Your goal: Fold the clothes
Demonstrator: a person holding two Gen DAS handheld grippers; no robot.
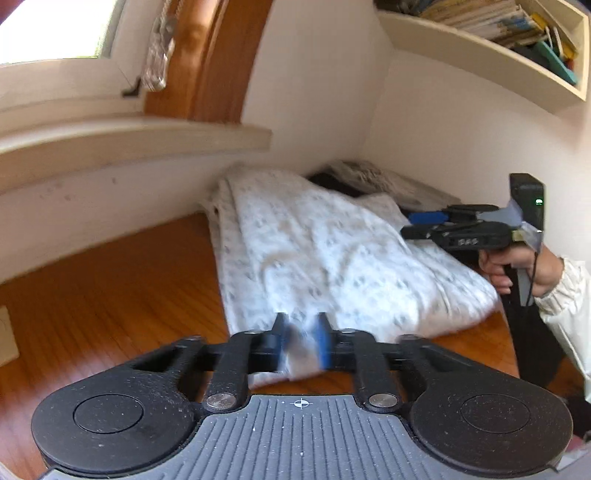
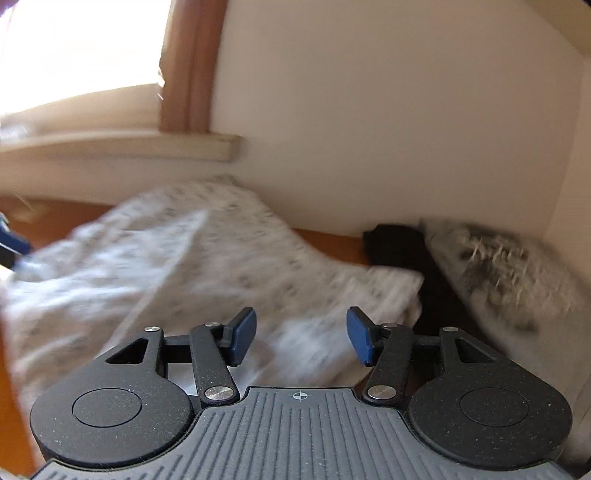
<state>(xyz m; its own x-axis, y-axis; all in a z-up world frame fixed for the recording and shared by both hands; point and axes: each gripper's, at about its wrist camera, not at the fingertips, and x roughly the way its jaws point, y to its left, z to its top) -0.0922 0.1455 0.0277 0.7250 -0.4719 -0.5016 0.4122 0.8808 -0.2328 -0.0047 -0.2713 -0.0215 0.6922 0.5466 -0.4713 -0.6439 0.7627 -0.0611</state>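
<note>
1. The table (image 1: 110, 295) is shiny brown wood.
2. The walls (image 1: 325, 92) are white.
3. Bright light comes through a window (image 1: 48, 26).
4. A shelf (image 1: 480, 62) holds books (image 1: 491, 18).

Left gripper (image 1: 302, 338) tilts downward, its blue pads (image 1: 323, 341) pinched on a fold of cloth. Right gripper (image 2: 301, 338), gripped by a hand (image 1: 517, 267) in a pale sleeve (image 1: 565, 295), holds its jaws apart, nothing between them.
</note>
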